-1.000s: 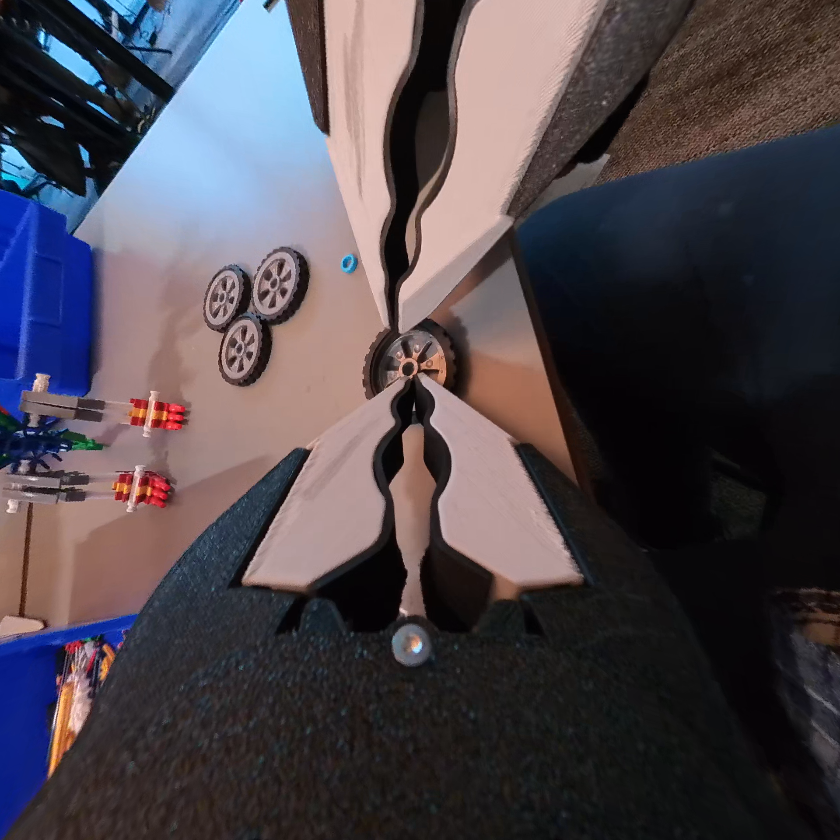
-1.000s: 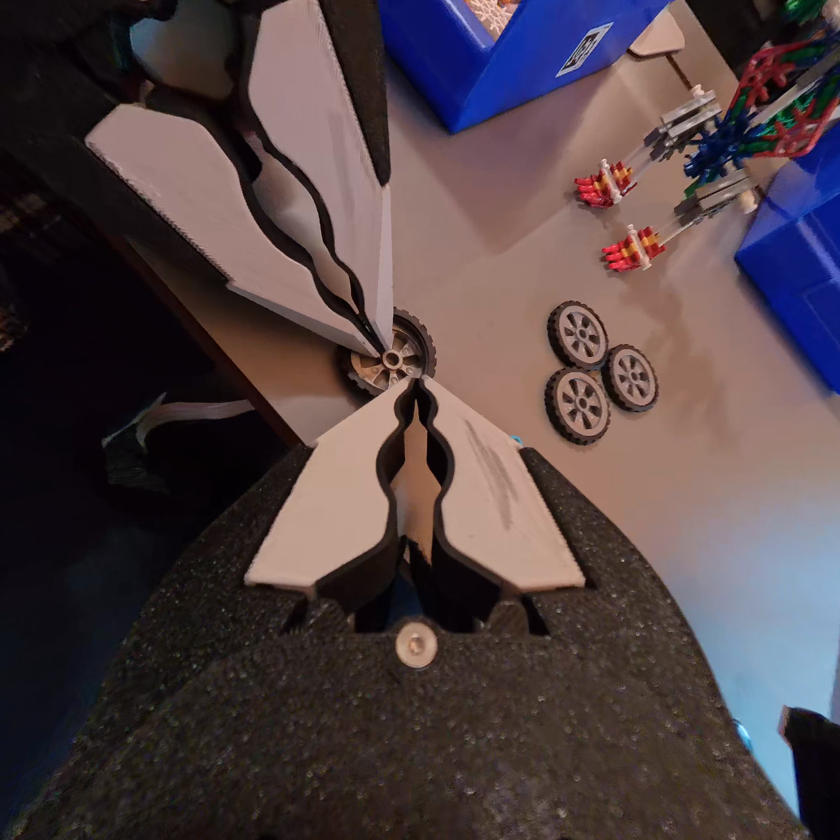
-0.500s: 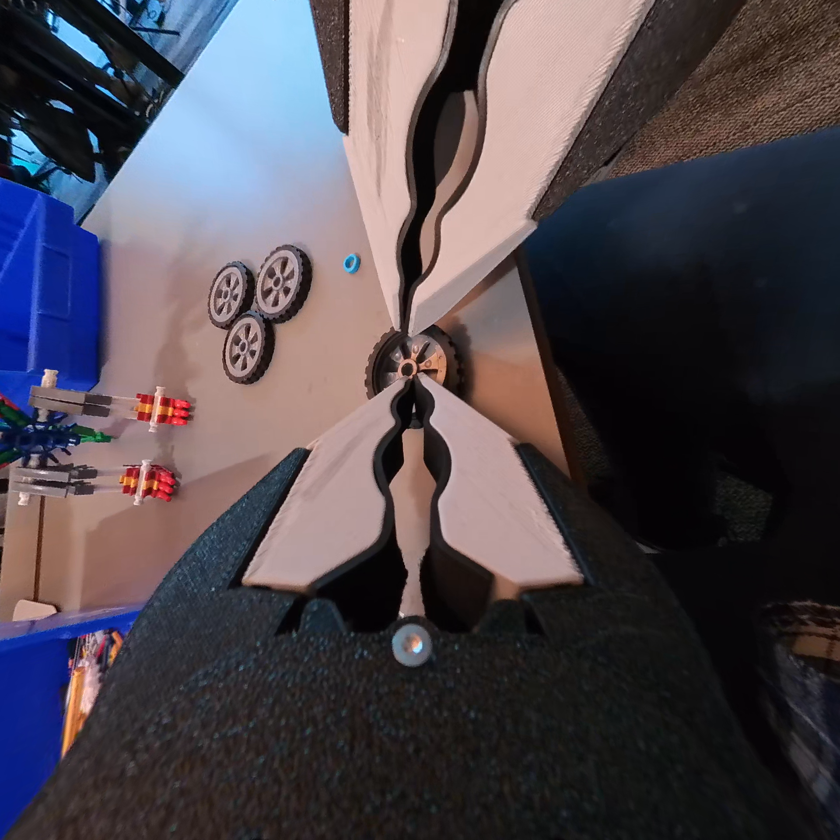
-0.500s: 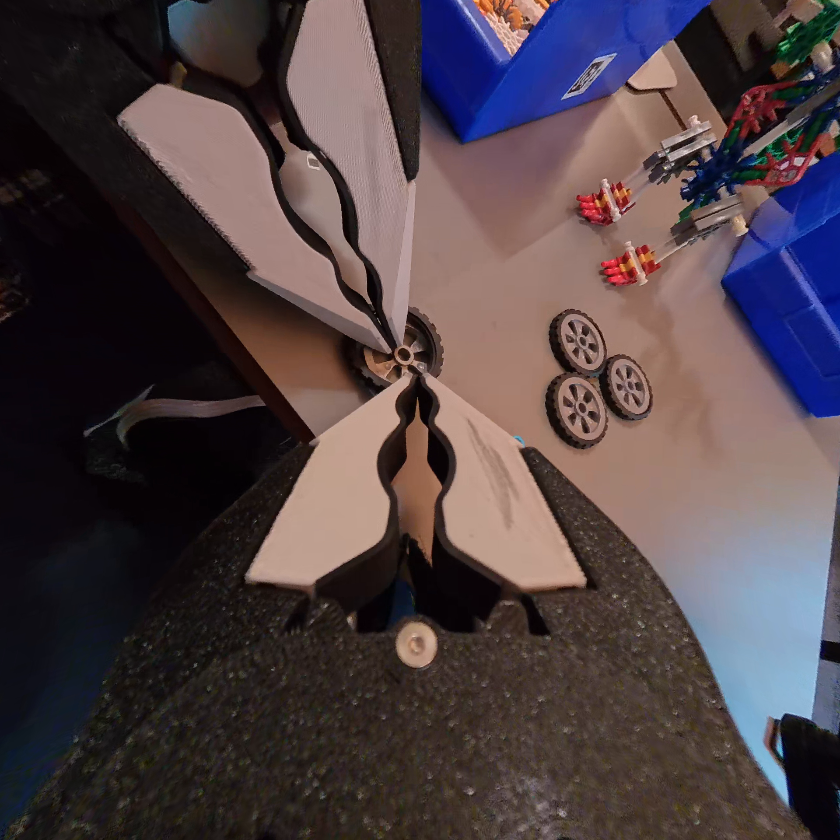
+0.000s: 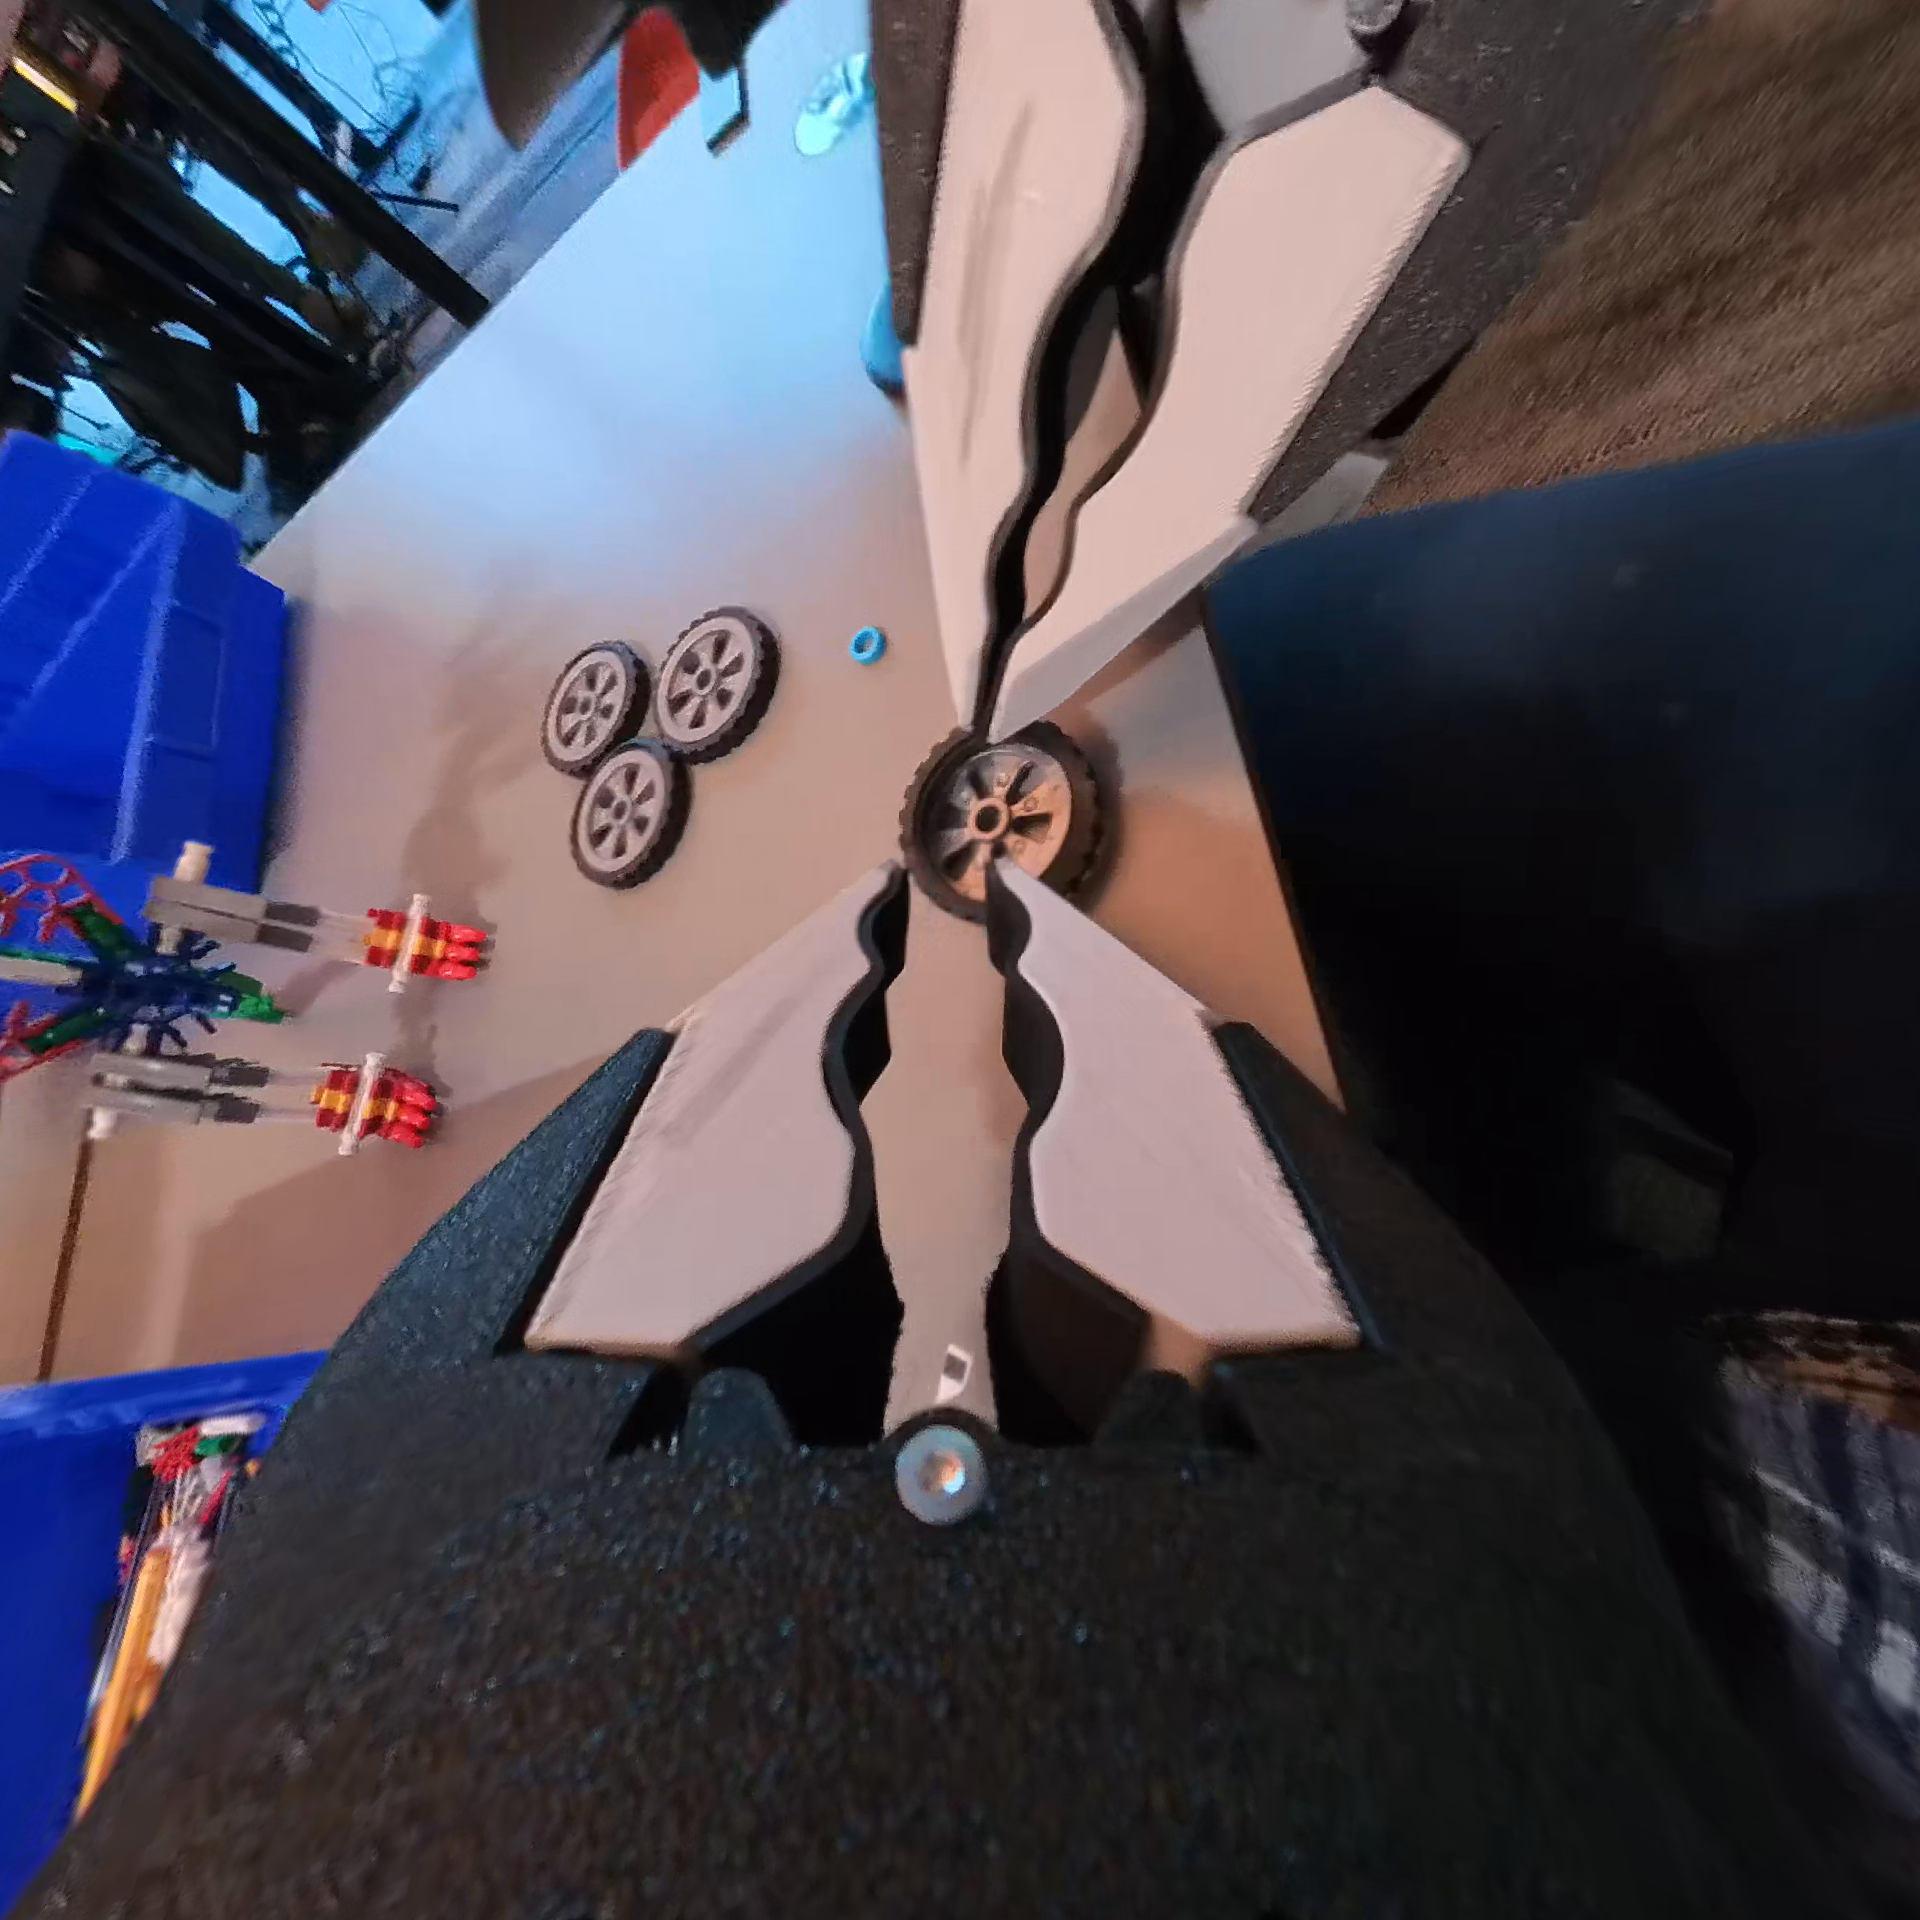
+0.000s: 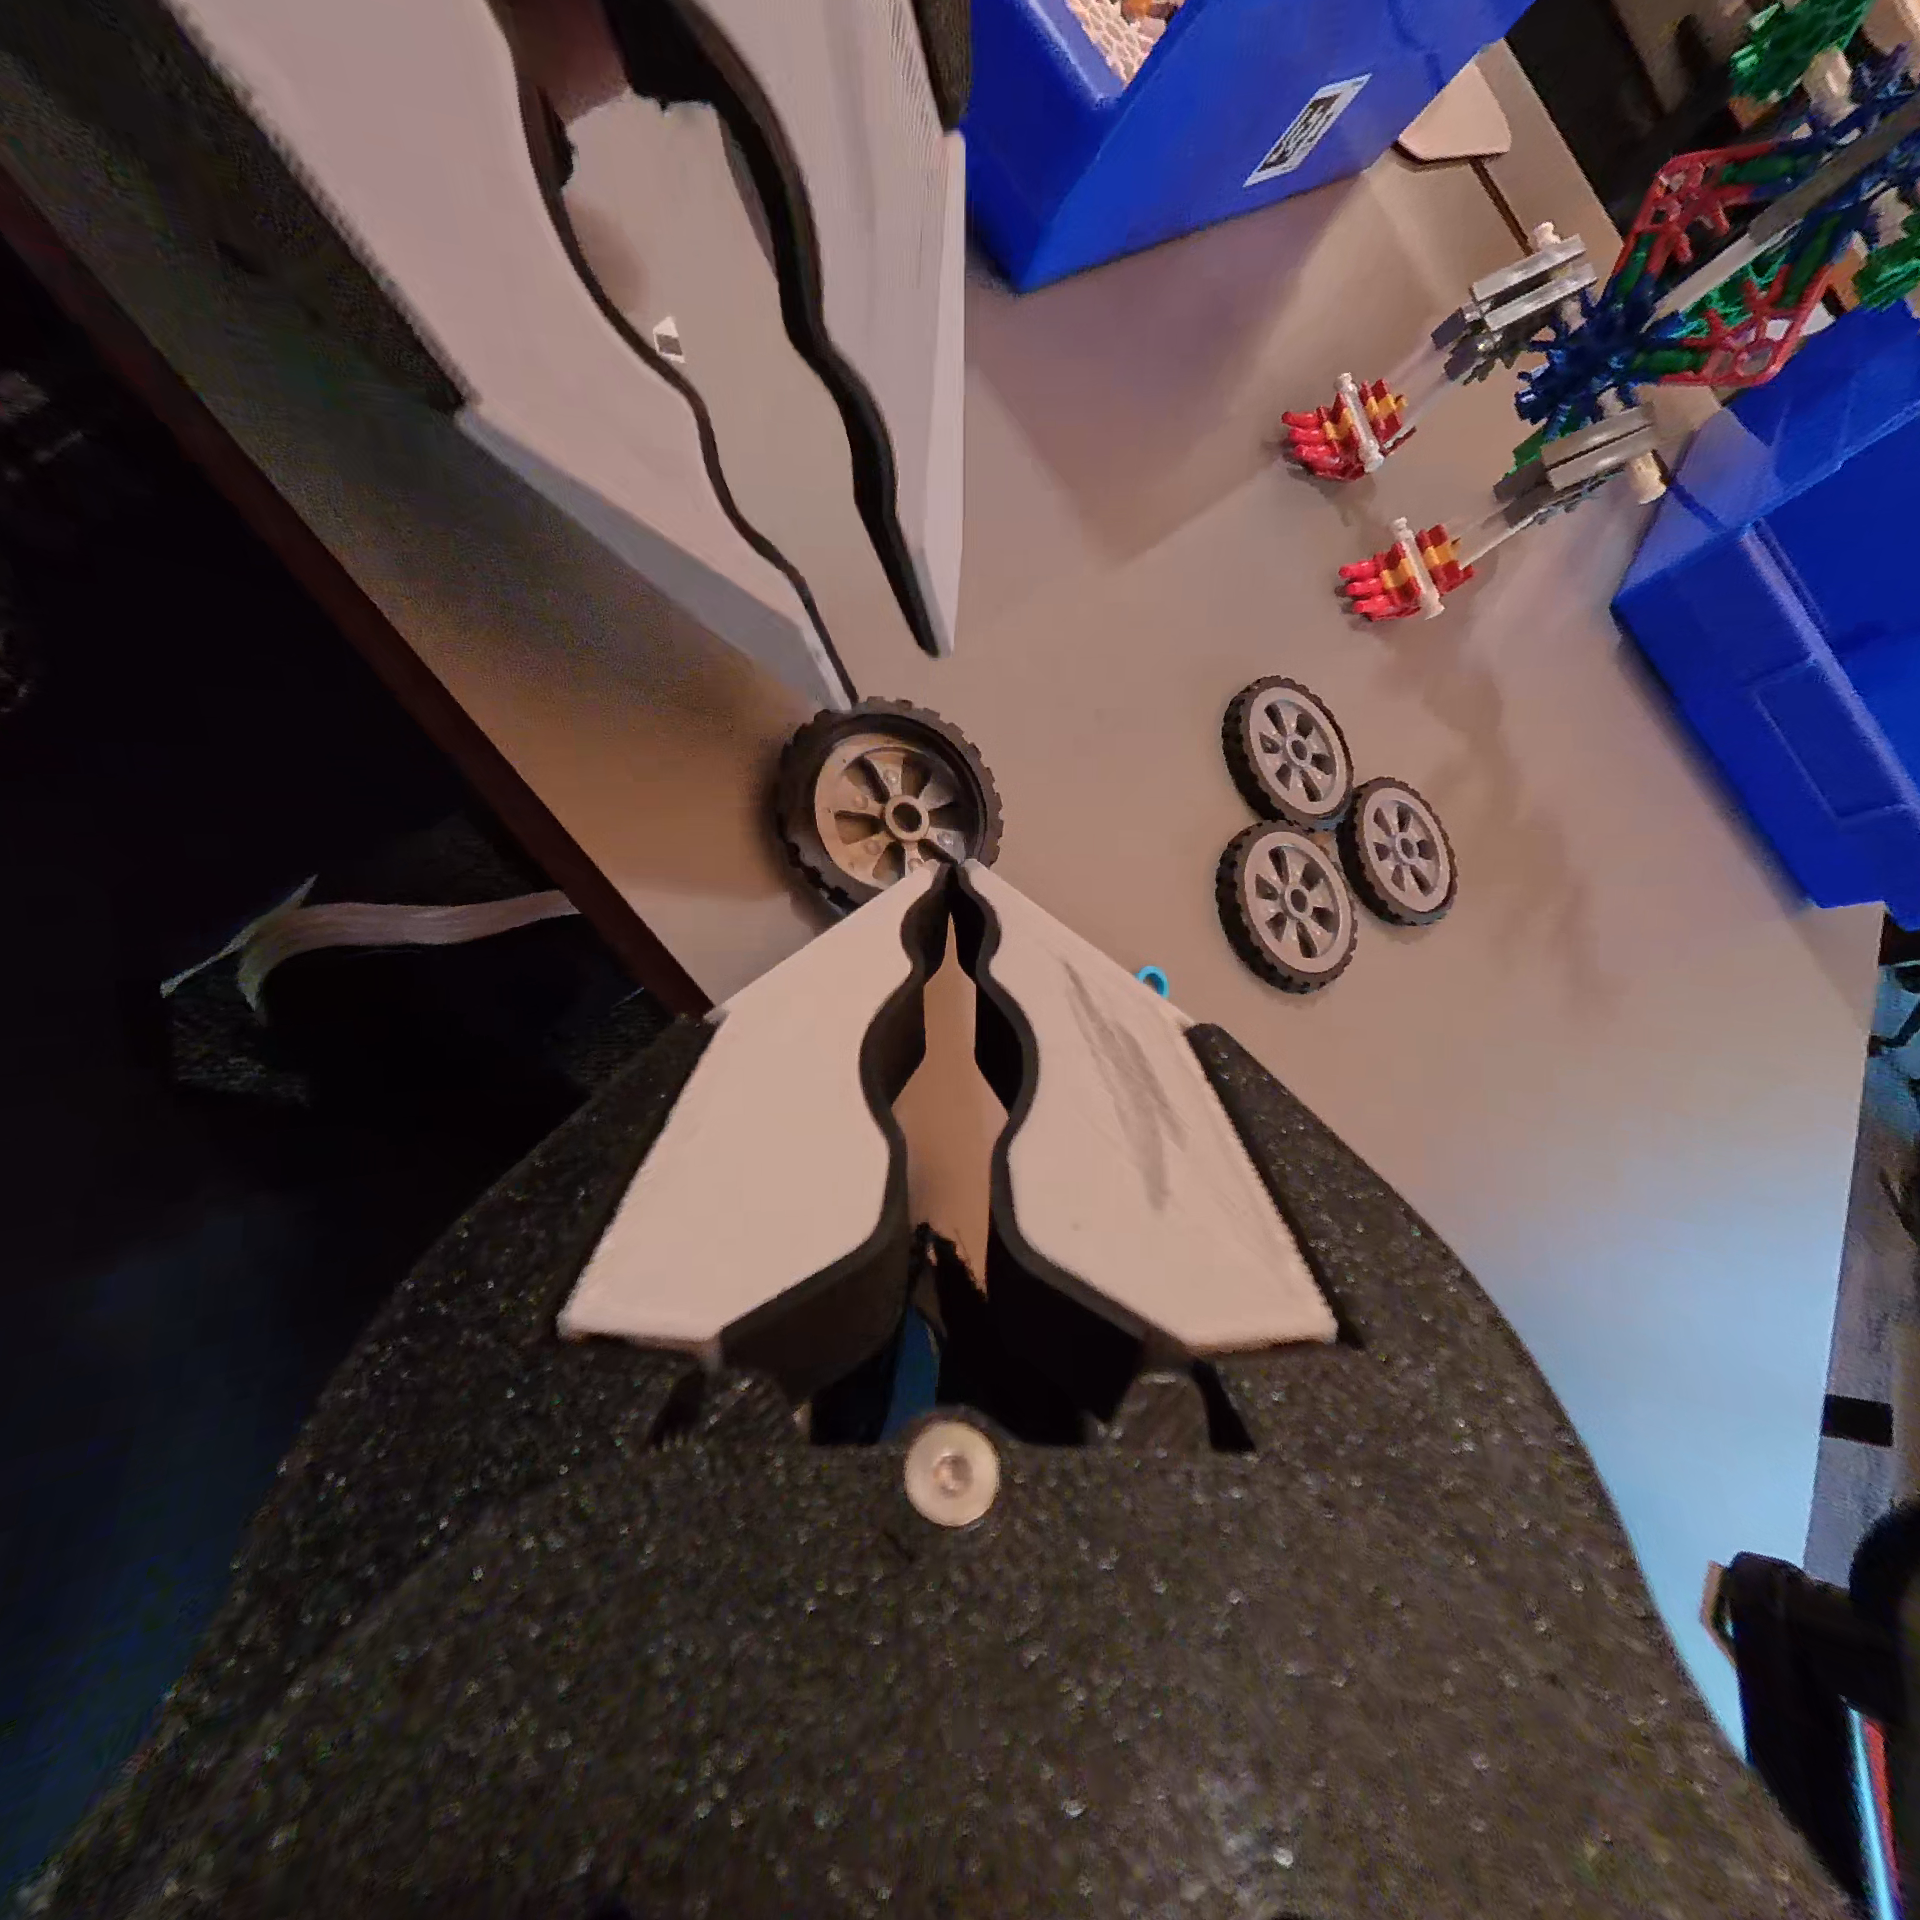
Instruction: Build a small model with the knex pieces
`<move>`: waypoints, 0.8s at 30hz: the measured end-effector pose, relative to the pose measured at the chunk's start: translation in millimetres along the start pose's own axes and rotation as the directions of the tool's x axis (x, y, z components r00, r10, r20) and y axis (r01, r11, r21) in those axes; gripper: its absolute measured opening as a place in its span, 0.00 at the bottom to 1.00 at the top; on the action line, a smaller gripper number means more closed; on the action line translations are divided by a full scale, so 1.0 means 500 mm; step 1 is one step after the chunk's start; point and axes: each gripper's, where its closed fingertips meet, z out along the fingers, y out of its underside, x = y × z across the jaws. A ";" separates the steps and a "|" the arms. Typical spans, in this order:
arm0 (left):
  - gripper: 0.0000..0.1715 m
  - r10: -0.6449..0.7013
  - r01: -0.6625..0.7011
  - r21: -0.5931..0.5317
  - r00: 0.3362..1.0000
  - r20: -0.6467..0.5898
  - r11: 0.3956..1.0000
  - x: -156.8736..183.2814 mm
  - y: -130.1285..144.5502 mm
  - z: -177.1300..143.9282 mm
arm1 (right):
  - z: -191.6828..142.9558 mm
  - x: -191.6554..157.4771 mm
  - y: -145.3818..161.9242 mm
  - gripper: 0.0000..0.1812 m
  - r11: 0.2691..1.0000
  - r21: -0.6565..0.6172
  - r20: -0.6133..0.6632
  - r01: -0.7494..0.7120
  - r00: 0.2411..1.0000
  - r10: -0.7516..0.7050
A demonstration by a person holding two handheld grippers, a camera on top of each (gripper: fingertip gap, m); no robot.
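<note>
Grey tabletop point(image 5: 623, 468) takes up most of what I can see, with blue bins point(image 5: 114, 665) along its far side and a dark drop just past its near edge. Against one bin leans a rod-and-connector model point(image 6: 1714, 281) in red, green and blue, with two arms that end in red and yellow pieces.

The left gripper point(image 5: 945, 883) is parted a little and has hold of nothing. Its tips sit just at the rim of a lone wheel point(image 5: 997, 816) with a black tyre and grey spokes. The right gripper point(image 6: 954, 868) comes at the same wheel from the other side. Its fingers are drawn almost together at the tips, which lie over the wheel's face. Whether they pinch any part of it, I cannot tell.

That wheel lies flat and close to the table's edge, and that is where I see the risk. Two sets of pointed tips meet on one small round thing, so a sideways nudge could skid it over the edge. Tips closing on the curved tyre might also squirt it out.

Well apart lie three more wheels point(image 5: 623, 810), touching in a cluster, and a tiny blue ring point(image 5: 861, 644) sits near the right gripper's fingers.

As for writing, one bin carries a black-and-white square code sticker point(image 6: 1304, 130). I can make out no brand anywhere.
</note>
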 end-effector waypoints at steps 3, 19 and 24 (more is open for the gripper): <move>0.10 -0.013 0.013 0.002 1.000 -0.011 1.000 -0.015 0.010 -0.007 | -0.007 0.003 -0.013 0.00 0.999 0.026 0.006 -0.033 0.999 0.032; 0.13 -0.127 0.133 0.009 0.962 -0.241 0.991 -0.014 0.012 0.058 | -0.001 -0.008 -0.002 0.00 0.998 -0.003 0.011 -0.058 0.998 0.058; 0.06 -0.118 0.126 0.017 0.963 -0.244 0.992 -0.007 0.009 0.061 | -0.003 -0.007 0.001 0.00 0.996 0.016 0.012 -0.083 0.996 0.083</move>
